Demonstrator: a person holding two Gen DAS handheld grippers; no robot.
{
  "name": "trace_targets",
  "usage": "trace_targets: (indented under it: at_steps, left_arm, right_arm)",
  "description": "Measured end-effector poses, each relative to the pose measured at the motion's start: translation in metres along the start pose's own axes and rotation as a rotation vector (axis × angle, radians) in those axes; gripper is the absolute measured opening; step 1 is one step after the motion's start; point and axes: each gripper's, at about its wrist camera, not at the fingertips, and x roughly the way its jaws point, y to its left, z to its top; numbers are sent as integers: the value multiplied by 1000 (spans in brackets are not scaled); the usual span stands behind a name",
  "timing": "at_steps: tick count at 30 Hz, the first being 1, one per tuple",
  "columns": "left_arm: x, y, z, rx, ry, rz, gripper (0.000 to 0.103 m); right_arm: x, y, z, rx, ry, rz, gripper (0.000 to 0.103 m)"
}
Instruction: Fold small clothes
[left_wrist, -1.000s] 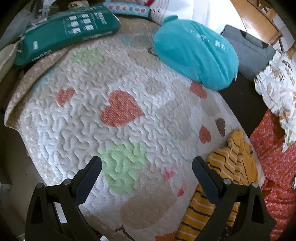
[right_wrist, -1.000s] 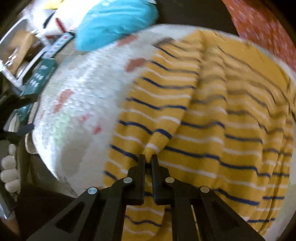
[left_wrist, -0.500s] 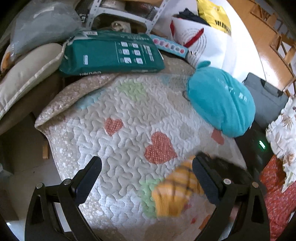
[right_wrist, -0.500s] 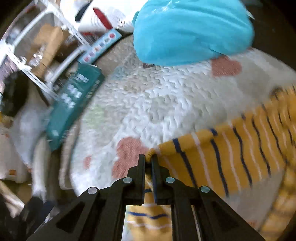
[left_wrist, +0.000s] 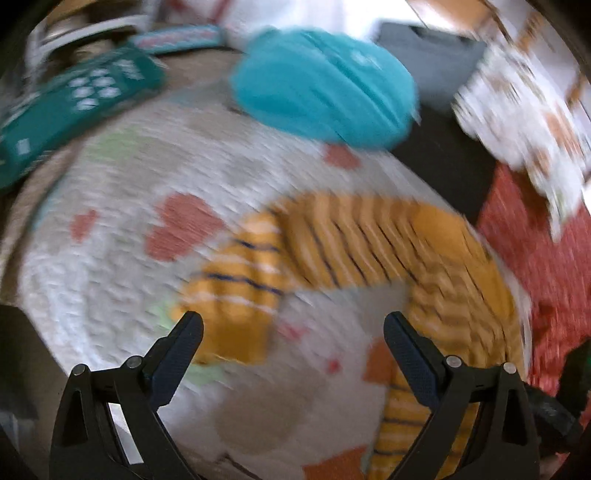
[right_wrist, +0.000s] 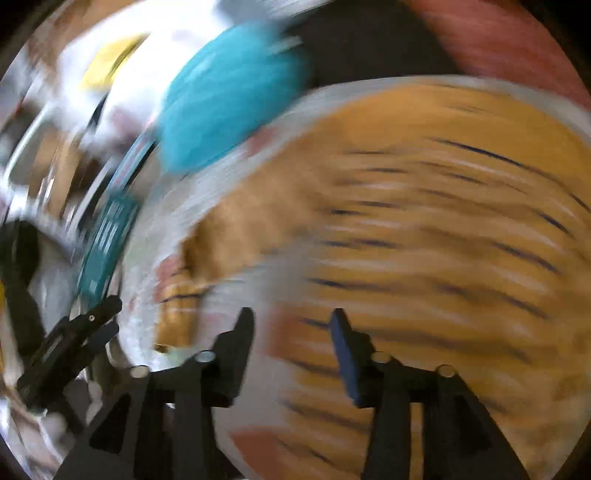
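A small yellow garment with dark and white stripes (left_wrist: 354, 251) lies spread on a quilted mat with heart shapes (left_wrist: 122, 280). One sleeve (left_wrist: 236, 295) stretches toward the left. My left gripper (left_wrist: 293, 328) is open and empty just above the mat, near the sleeve end. In the right wrist view the same garment (right_wrist: 424, 229) fills the right half, blurred by motion. My right gripper (right_wrist: 291, 325) is open and empty over its lower edge. The left gripper (right_wrist: 74, 347) shows at the lower left of that view.
A turquoise cushion (left_wrist: 325, 96) lies at the mat's far edge. A green package (left_wrist: 74, 110) sits at the far left. Red patterned cloth (left_wrist: 539, 266) and white floral cloth (left_wrist: 528, 103) lie to the right. A grey bag (left_wrist: 432, 62) stands behind.
My right gripper pulled the sleeve out to the left over the mat, then opened and let it go. The garment now lies spread wider. Both views swing, blurred.
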Motion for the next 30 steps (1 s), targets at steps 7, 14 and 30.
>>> trace_targets:
  at_steps: [7,14,30]
  left_arm:
    - [48,-38,-57,8,282,-131,98]
    - [48,-59,-98,69,319,-179,97]
    - [68,-134,-141,323,367,-8,15]
  right_arm:
    - [-124,-164,-103,343,-157,-200,65]
    - [-117,-204,-153,469,-136,-109,64]
    - [-75,-166,-153,292,-93,-79,10]
